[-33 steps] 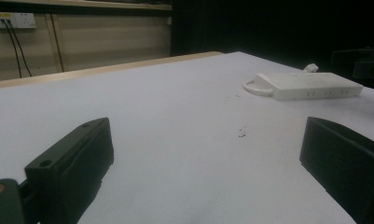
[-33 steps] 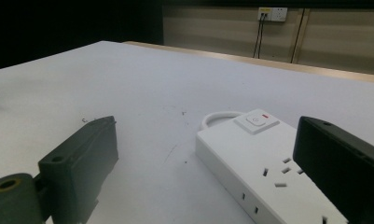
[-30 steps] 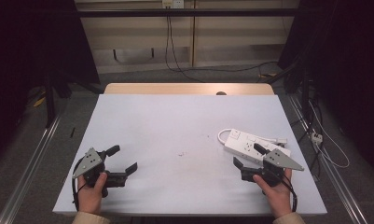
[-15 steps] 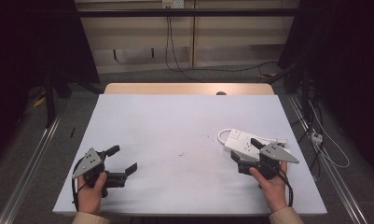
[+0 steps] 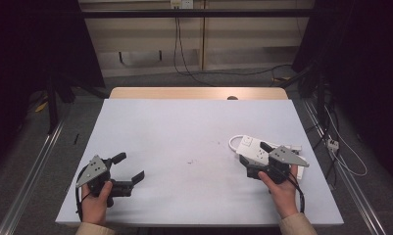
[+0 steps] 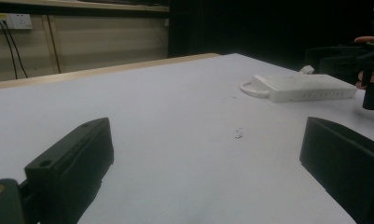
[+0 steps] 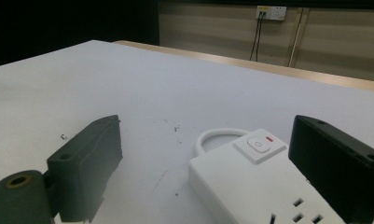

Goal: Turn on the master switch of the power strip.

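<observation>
No brand name or readable writing shows on anything; the only markings are a power symbol on the square white button of the power strip, with a small red indicator beside it. The power strip is a white rectangular block with groups of socket slots along its top and a white cord looping out of the button end. It lies flat on the white table, at the near right. The right gripper is held low at the strip's near end, its 2 black jaws spread wide with the strip's end between them in the right gripper view; neither jaw is seen pressing on it, and it grips nothing. The left gripper sits at the near left, well apart from the strip, its 2 jaws wide open over bare tabletop and empty.
</observation>
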`<state>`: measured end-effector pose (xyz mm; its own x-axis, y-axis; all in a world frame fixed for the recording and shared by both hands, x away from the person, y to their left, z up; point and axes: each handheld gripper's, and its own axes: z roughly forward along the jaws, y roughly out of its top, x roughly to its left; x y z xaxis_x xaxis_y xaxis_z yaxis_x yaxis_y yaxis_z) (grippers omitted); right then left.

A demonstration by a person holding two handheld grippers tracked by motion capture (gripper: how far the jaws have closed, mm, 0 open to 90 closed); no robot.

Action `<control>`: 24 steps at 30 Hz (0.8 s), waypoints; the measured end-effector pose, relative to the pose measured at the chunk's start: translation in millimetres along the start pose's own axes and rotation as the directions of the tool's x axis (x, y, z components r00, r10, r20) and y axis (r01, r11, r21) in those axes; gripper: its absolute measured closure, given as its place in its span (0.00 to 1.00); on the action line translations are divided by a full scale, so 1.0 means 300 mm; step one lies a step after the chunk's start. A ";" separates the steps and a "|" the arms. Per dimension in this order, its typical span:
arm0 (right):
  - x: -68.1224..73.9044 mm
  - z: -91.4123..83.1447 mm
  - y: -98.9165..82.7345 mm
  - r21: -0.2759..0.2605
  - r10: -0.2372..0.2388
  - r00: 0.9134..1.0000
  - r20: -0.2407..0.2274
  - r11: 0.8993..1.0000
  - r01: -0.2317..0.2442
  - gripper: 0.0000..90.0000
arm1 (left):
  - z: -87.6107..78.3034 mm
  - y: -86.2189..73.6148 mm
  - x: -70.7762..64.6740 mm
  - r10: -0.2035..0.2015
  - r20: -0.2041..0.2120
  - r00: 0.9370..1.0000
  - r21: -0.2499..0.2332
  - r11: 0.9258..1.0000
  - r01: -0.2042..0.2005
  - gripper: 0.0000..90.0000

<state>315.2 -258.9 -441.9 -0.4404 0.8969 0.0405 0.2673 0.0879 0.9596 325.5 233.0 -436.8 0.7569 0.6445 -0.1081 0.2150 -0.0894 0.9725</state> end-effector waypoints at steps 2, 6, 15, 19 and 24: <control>-0.001 0.004 0.002 -0.001 -0.003 1.000 -0.001 1.000 0.003 0.11 | 0.001 0.000 0.000 0.000 0.002 1.000 -0.002 1.000 0.000 0.03; -0.001 0.013 0.005 -0.004 0.000 1.000 -0.001 1.000 0.000 0.11 | 0.000 0.000 0.000 0.000 0.002 1.000 -0.001 1.000 0.000 0.03; -0.005 0.026 0.013 0.002 0.010 1.000 0.003 1.000 -0.010 0.11 | 0.001 0.001 -0.002 -0.002 0.005 1.000 -0.010 1.000 0.002 0.03; -0.004 0.031 0.015 0.004 0.010 1.000 0.005 1.000 -0.010 0.11 | 0.000 0.002 -0.003 -0.003 0.004 1.000 -0.010 1.000 0.003 0.03; -0.004 0.042 0.019 0.009 0.009 1.000 0.006 1.000 -0.010 0.12 | 0.001 0.002 -0.003 -0.004 0.007 1.000 -0.012 1.000 0.004 0.03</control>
<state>328.0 -254.0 -440.1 -0.4329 0.9001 0.0480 0.2796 0.0835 0.9565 325.2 232.0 -436.2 0.7604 0.6395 -0.1134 0.2107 -0.0779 0.9744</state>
